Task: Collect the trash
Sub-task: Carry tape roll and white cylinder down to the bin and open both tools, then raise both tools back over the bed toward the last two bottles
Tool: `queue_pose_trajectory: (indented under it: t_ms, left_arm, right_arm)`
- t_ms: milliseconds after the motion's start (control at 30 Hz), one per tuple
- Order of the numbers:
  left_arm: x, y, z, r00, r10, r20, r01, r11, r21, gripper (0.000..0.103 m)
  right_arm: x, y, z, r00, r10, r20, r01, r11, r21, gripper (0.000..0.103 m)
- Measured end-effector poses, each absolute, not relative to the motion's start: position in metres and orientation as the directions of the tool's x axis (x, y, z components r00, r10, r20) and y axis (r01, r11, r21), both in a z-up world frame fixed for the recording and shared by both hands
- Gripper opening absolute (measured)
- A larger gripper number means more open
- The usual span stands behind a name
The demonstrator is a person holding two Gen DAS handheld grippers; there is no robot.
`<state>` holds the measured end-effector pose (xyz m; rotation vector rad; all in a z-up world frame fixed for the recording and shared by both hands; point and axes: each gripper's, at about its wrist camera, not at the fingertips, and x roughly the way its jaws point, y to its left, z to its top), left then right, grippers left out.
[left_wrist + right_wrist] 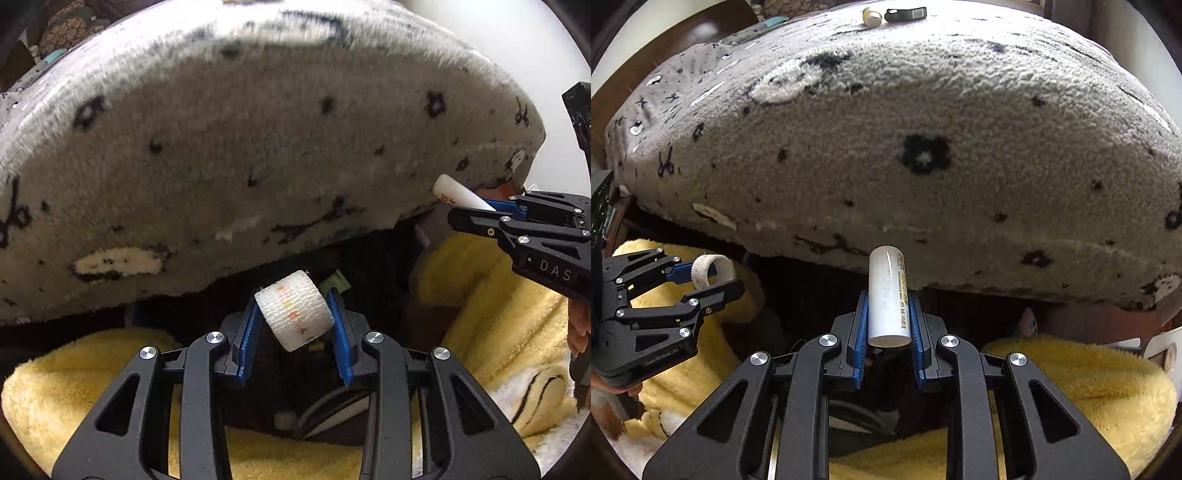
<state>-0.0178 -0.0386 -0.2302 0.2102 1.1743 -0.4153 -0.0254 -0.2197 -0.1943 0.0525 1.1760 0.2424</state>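
My left claw (295, 317) grips a tape roll (293, 310), my right claw (886, 314) a white tube (888, 295); two bits (894, 14) remain across the blanket (923, 129).

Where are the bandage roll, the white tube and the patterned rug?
bandage roll (295, 312), left wrist view, its outer wrap.
white tube (888, 295), right wrist view, mid-body.
patterned rug (923, 147), right wrist view, flower motif.

Both wrist views face down, sharing the rug (258, 147).
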Motion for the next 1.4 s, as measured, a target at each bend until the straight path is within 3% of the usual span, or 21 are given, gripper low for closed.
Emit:
queue_pose_trajectory:
  t_ms: [767,967,1200,1267,1400]
  left_arm:
    - [0.0,-0.047,-0.31,0.075,-0.22,-0.973,0.412,0.895,-0.171,0.035]
    - [0.001,-0.048,-0.312,0.082,-0.21,-0.974,0.41,0.898,-0.159,0.052]
    - [0.001,-0.043,-0.288,0.145,-0.207,-0.968,0.406,0.904,-0.133,0.081]
    - [0.001,-0.042,-0.275,0.182,-0.201,-0.963,0.409,0.906,-0.111,0.089]
    - [0.004,-0.039,-0.248,0.243,-0.209,-0.947,0.41,0.907,-0.095,0.095]
  right_arm:
    - [-0.003,-0.205,-0.273,0.131,0.264,-0.956,-0.122,0.961,0.248,0.023]
    - [0.004,-0.202,-0.273,0.13,0.256,-0.958,-0.101,0.965,0.244,0.025]
    - [0.006,-0.213,-0.253,0.201,0.232,-0.952,-0.076,0.972,0.221,0.059]
    - [0.005,-0.216,-0.244,0.243,0.206,-0.948,-0.064,0.978,0.196,0.078]
    - [0.004,-0.216,-0.224,0.3,0.153,-0.942,-0.058,0.988,0.142,0.083]
